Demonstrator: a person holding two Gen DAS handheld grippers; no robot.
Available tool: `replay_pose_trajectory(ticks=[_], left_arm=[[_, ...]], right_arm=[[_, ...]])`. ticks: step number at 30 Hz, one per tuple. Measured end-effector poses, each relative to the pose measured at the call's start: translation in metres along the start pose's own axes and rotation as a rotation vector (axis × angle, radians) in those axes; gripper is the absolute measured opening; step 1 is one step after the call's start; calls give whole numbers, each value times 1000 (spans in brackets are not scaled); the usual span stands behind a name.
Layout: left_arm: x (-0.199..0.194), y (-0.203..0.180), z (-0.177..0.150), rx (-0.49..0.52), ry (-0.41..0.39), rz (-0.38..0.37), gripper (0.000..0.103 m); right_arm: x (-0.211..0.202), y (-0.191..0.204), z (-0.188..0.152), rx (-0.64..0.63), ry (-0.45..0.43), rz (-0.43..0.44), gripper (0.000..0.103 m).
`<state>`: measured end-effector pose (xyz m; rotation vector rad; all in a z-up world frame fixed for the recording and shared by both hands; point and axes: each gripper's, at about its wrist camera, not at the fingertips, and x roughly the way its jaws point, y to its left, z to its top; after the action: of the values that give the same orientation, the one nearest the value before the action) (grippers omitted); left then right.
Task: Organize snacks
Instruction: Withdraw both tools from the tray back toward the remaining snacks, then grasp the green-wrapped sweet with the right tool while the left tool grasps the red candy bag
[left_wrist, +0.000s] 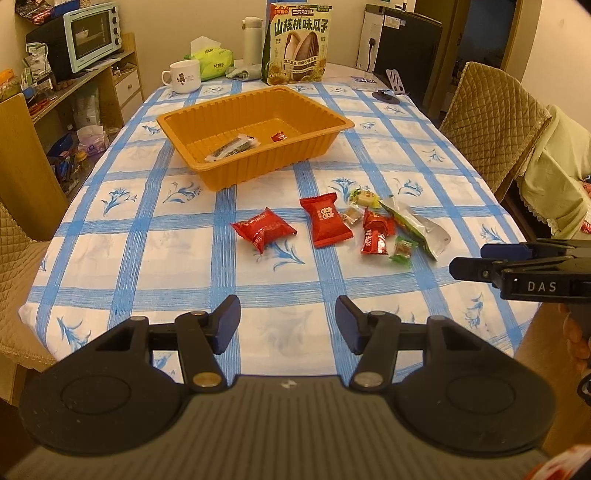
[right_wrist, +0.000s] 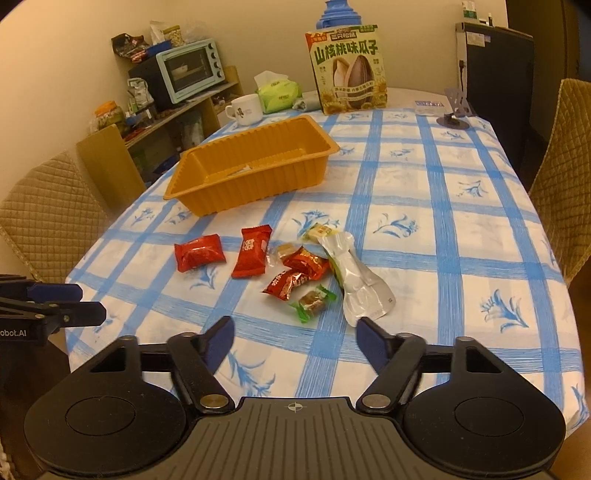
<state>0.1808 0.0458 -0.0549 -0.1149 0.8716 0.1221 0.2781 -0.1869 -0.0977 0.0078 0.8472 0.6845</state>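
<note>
An orange plastic tray (left_wrist: 177, 122) (right_wrist: 258, 192) stands mid-table and holds a dark snack stick (left_wrist: 231, 147) and a small red candy (left_wrist: 279, 136). Loose snacks lie in front of it: two red packets (left_wrist: 263, 229) (left_wrist: 325, 220), small red wrapped candies (left_wrist: 376, 236), a green-wrapped candy (left_wrist: 402, 251), a yellow candy (left_wrist: 365, 197) and a silver-green pouch (left_wrist: 421, 229) (right_wrist: 358, 280). My left gripper (left_wrist: 288, 325) is open and empty above the near table edge. My right gripper (right_wrist: 295, 343) is open and empty just short of the green-wrapped candy (right_wrist: 314, 301).
A large sunflower-seed bag (left_wrist: 297, 44), a white mug (left_wrist: 183, 75), a tissue pack (left_wrist: 212, 61) and a thermos (left_wrist: 253, 40) stand at the table's far end. Padded chairs (left_wrist: 491, 122) flank the table. A shelf with a toaster oven (left_wrist: 92, 35) is on the left.
</note>
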Motion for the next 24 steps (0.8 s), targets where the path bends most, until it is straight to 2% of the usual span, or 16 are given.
replay_pose_trajectory(ticks=[7, 11, 15, 24], left_arm=[[18, 9, 15, 59, 3, -18, 54], [29, 16, 21, 82, 13, -32, 54], [39, 23, 26, 96, 25, -36, 54], [56, 43, 32, 105, 48, -44, 53]], right_arm=[[25, -1, 8, 88, 25, -26, 46], [41, -2, 10, 130, 47, -39, 45], [57, -3, 10, 185, 67, -71, 39], [81, -11, 16, 319, 59, -149, 32]])
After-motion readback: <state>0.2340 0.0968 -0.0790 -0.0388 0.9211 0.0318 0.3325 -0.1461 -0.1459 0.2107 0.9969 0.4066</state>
